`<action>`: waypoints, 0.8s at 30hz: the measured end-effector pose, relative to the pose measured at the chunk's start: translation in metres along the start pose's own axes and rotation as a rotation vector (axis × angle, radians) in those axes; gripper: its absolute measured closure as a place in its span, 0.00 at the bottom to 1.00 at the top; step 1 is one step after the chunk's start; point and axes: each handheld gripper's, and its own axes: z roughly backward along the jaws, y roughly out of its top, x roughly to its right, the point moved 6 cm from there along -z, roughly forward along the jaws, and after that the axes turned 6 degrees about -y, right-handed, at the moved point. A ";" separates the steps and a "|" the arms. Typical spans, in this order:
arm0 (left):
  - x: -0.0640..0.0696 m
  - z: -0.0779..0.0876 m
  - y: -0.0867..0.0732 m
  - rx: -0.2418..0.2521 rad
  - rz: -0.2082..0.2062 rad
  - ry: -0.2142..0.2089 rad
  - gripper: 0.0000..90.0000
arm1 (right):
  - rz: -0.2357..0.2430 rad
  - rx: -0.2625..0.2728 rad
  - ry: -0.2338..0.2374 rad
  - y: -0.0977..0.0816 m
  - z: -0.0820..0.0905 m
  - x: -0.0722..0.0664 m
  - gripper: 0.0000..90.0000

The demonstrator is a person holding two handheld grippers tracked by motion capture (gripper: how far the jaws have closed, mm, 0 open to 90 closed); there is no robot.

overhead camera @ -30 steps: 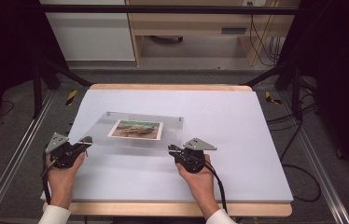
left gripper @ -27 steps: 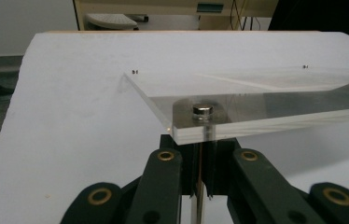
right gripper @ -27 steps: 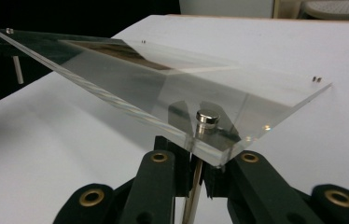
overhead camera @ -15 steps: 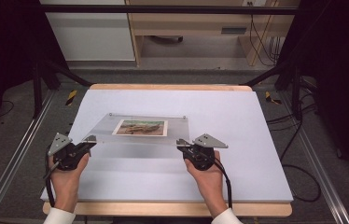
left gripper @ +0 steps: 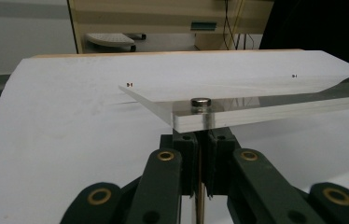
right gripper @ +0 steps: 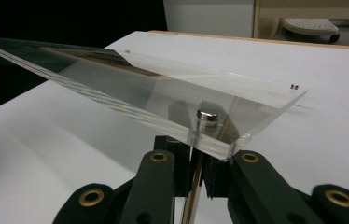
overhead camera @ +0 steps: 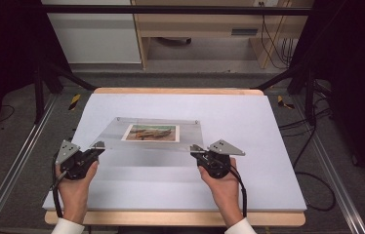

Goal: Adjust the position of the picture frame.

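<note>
Here, one clear acrylic frame (overhead camera: 151, 134), one photo (overhead camera: 151, 132), two grippers clamping its near corner posts

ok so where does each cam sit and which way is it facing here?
High view: above the person's side, looking forward and down on the table; both forearms, left gripper, right gripper.
Left gripper view: on the left gripper, facing along its black jaws under the acrylic frame.
Right gripper view: on the right gripper, same.
Shared: the acrylic frame, its corner posts gripped.

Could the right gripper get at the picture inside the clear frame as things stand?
Probably not: the right gripper is shut on the frame's corner post, and the picture lies sandwiched between the clear panels.
</note>
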 end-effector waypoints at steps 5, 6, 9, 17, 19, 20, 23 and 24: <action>0.006 -0.002 0.000 0.003 -0.001 -0.002 0.93 | -0.011 -0.006 -0.010 -0.001 0.004 0.005 0.92; 0.006 -0.002 0.000 0.003 -0.001 -0.002 0.93 | -0.011 -0.006 -0.010 -0.001 0.004 0.005 0.92; 0.015 -0.004 0.002 0.014 -0.006 -0.006 0.93 | -0.009 -0.004 -0.020 -0.001 0.009 0.010 0.92; 0.034 -0.012 0.006 0.021 -0.006 -0.034 0.93 | -0.026 0.000 -0.043 -0.001 0.024 0.025 0.92; 0.037 -0.012 0.007 0.023 -0.003 -0.037 0.93 | -0.030 0.001 -0.047 0.000 0.025 0.026 0.92; 0.040 -0.014 0.008 0.025 -0.006 -0.041 0.93 | -0.032 -0.001 -0.049 0.000 0.028 0.028 0.92; 0.048 -0.018 0.012 0.036 -0.010 -0.044 0.93 | -0.027 0.007 -0.058 0.003 0.035 0.035 0.92; 0.054 -0.021 0.015 0.042 -0.017 -0.049 0.93 | -0.027 0.013 -0.069 0.005 0.038 0.041 0.92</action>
